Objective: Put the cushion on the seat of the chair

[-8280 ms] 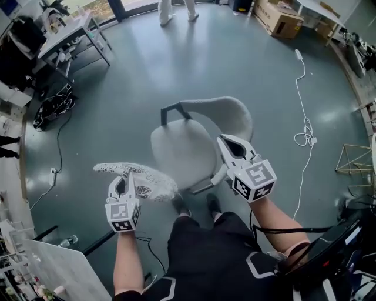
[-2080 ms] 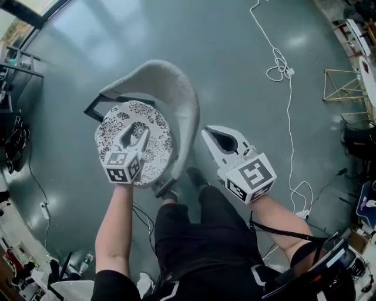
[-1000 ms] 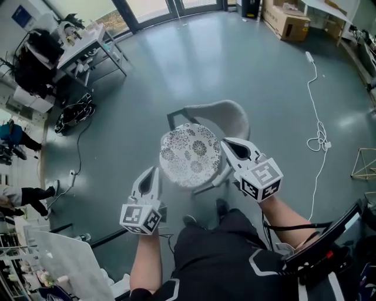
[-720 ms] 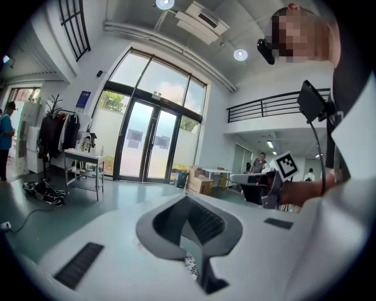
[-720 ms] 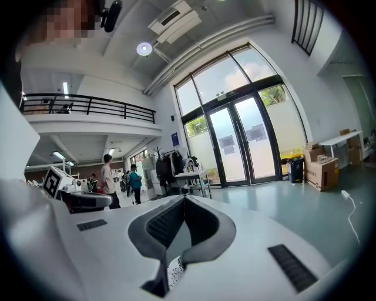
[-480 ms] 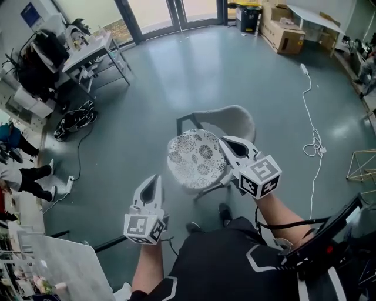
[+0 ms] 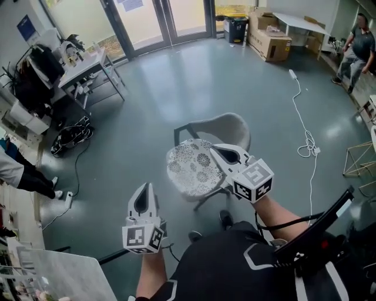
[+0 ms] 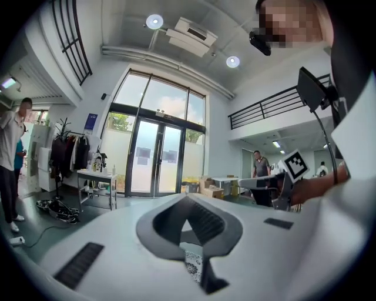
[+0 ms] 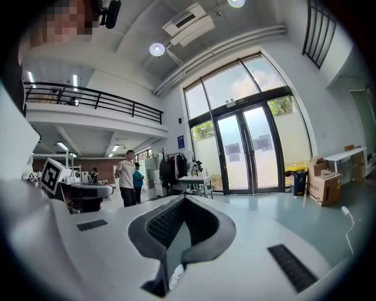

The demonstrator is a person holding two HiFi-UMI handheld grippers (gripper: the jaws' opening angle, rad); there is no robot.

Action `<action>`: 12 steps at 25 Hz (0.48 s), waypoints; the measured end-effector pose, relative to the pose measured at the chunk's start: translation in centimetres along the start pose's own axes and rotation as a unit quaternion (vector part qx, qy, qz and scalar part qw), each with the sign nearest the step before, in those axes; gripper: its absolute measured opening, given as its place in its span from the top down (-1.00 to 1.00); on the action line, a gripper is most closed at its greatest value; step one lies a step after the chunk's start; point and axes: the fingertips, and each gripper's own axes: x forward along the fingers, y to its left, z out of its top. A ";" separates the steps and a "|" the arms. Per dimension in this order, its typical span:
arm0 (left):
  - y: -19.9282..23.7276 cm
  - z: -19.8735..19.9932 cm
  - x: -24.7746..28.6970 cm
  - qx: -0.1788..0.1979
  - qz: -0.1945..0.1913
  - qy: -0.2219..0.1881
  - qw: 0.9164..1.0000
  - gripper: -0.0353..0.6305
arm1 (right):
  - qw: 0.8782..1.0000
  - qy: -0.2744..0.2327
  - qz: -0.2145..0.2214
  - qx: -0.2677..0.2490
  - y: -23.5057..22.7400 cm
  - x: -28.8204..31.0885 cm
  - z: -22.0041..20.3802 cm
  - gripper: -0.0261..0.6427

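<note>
The round white cushion (image 7: 191, 167) with a dark flower pattern lies on the seat of the grey chair (image 7: 226, 128), in the middle of the head view. My left gripper (image 7: 146, 187) hangs shut and empty over the floor, to the near left of the chair and apart from it. My right gripper (image 7: 215, 149) is shut and empty too, and overlaps the cushion's right edge in the picture. In the left gripper view the jaws (image 8: 187, 197) meet, with a bit of cushion (image 8: 191, 268) showing below them. The right gripper (image 9: 184, 197) points level into the room.
A white table (image 7: 88, 62) and a black bag (image 7: 67, 136) stand at the back left. Cardboard boxes (image 7: 267, 41) sit near the glass doors (image 7: 170, 17). A white cable (image 7: 305, 132) trails on the floor at right. A person (image 7: 355, 50) stands at far right, another (image 7: 17, 173) at left.
The left gripper carried the cushion to the seat and let go of it. Over the last second both grippers rose and drew back from the chair, and the cushion stayed on the seat.
</note>
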 end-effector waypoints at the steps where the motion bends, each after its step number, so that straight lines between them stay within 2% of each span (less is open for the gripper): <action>1: 0.1 0.2 -0.1 -0.002 0.004 -0.004 1.000 0.87 | 1.000 0.001 0.002 -0.002 0.2 0.0 0.0 0.89; 3: 0.1 0.6 -0.3 -0.002 0.013 -0.010 1.000 0.87 | 1.000 0.005 0.002 -0.003 0.3 -0.1 0.1 0.89; 7: 0.6 1.4 -0.6 0.024 0.044 -0.021 0.999 0.87 | 1.000 0.007 0.002 -0.010 0.4 0.2 0.5 0.89; 12: 0.5 1.3 -0.1 0.017 0.041 -0.012 0.999 0.87 | 1.000 0.004 0.006 -0.015 -0.1 0.3 0.9 0.89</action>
